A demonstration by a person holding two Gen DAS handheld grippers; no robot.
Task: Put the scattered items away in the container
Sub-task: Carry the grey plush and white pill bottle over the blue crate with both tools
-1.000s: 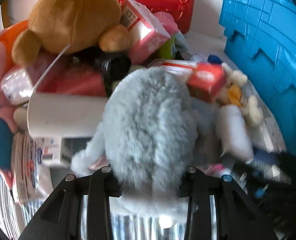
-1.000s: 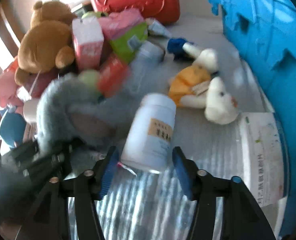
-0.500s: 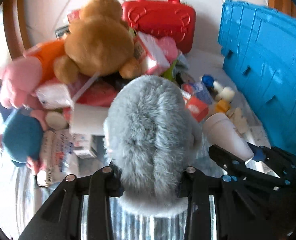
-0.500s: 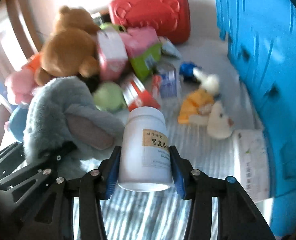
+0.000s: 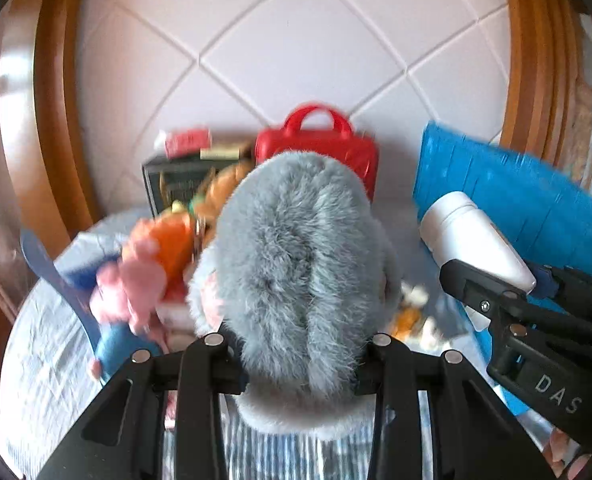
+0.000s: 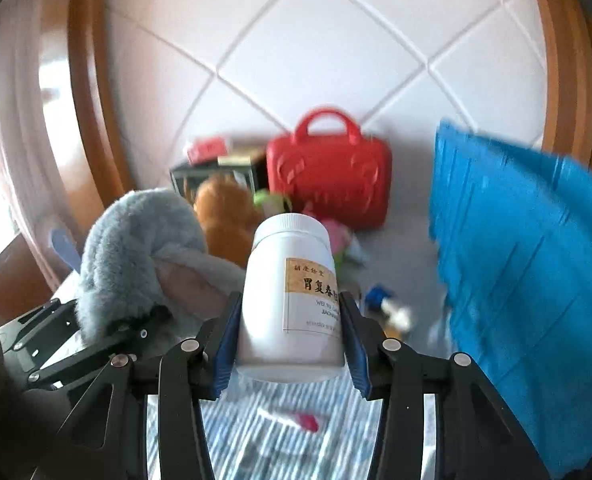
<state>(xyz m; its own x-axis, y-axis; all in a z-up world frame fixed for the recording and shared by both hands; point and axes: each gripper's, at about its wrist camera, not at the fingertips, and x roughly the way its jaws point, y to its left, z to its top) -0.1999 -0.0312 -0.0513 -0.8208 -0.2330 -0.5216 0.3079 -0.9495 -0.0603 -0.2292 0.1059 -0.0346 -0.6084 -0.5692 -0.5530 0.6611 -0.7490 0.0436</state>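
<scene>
A fluffy grey plush toy [image 5: 296, 248] fills the middle of the left wrist view, and my left gripper [image 5: 296, 364] is shut on its lower end, holding it above the pile. The right wrist view shows the same plush [image 6: 136, 256] at the left. My right gripper [image 6: 292, 344] is shut on a white labelled bottle [image 6: 292, 300], its blue pads pressing on both sides. That bottle [image 5: 471, 236] also appears at the right of the left wrist view. A blue plastic crate [image 6: 527, 280] stands to the right, with its inside hidden.
A red carry case [image 6: 327, 184] and a dark box [image 5: 172, 188] stand against the tiled wall. A brown bear [image 6: 224, 216], a pink and orange toy [image 5: 132, 280] and small toys [image 5: 407, 312] lie on the striped cloth [image 6: 280, 432]. Wooden frames flank both sides.
Both grippers have risen from the pile with the plush and the bottle. The right jaws closed onto the bottle. The views tilted up, so the tiled wall now shows.
</scene>
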